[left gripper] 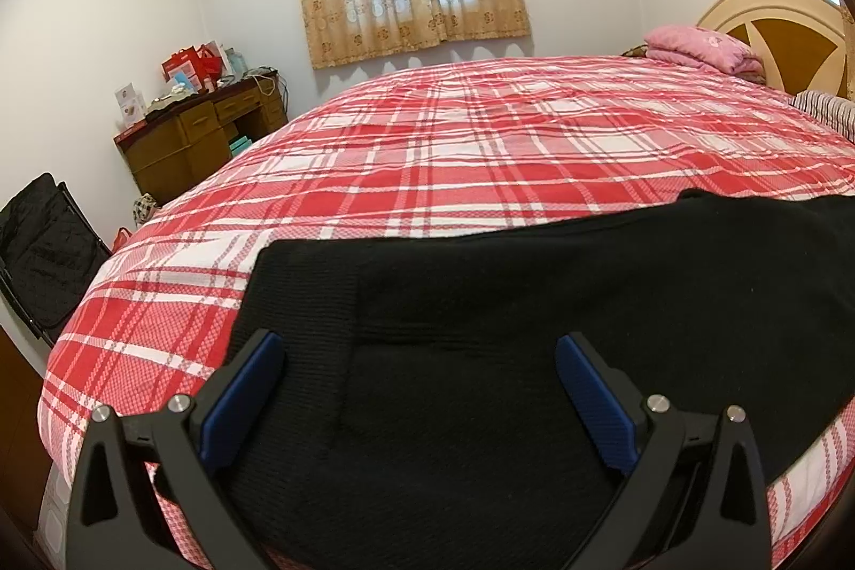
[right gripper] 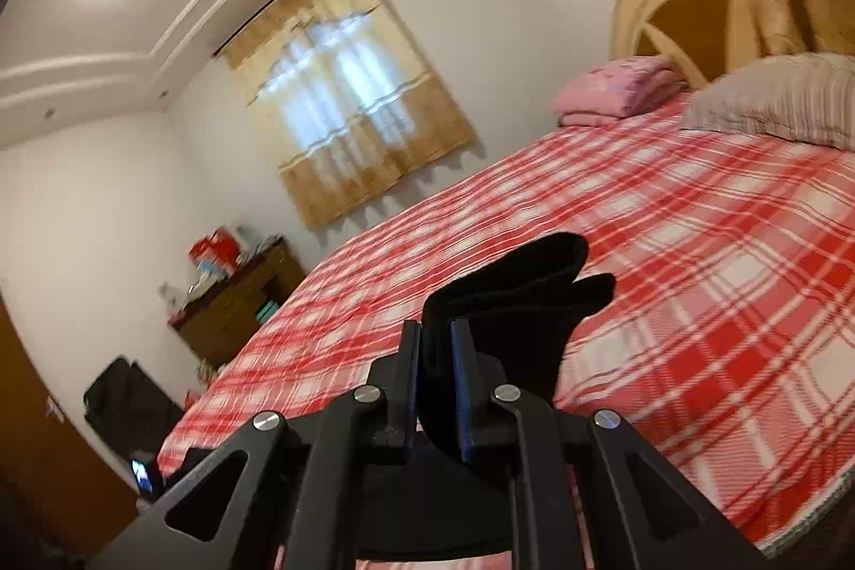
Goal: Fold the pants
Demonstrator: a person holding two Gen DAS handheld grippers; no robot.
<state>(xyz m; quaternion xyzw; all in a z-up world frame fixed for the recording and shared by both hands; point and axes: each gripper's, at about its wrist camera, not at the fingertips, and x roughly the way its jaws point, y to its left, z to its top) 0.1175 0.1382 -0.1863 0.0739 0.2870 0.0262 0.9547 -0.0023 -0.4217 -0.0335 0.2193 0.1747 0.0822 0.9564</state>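
Black pants (left gripper: 507,303) lie flat across the near edge of a bed with a red and white plaid sheet (left gripper: 454,142). My left gripper (left gripper: 419,351) is open, its blue-padded fingers (left gripper: 246,393) spread just above the pants near their left end, holding nothing. My right gripper (right gripper: 435,345) is shut on a bunched end of the pants (right gripper: 523,281), lifted above the plaid sheet (right gripper: 694,276); the black cloth sticks up past the fingertips and hangs down behind them.
A folded pink blanket (left gripper: 700,46) and a striped pillow (right gripper: 780,100) lie at the headboard (left gripper: 780,30) end. A wooden desk with boxes (left gripper: 197,132) stands by the far wall. A black folding chair (left gripper: 43,249) stands left of the bed.
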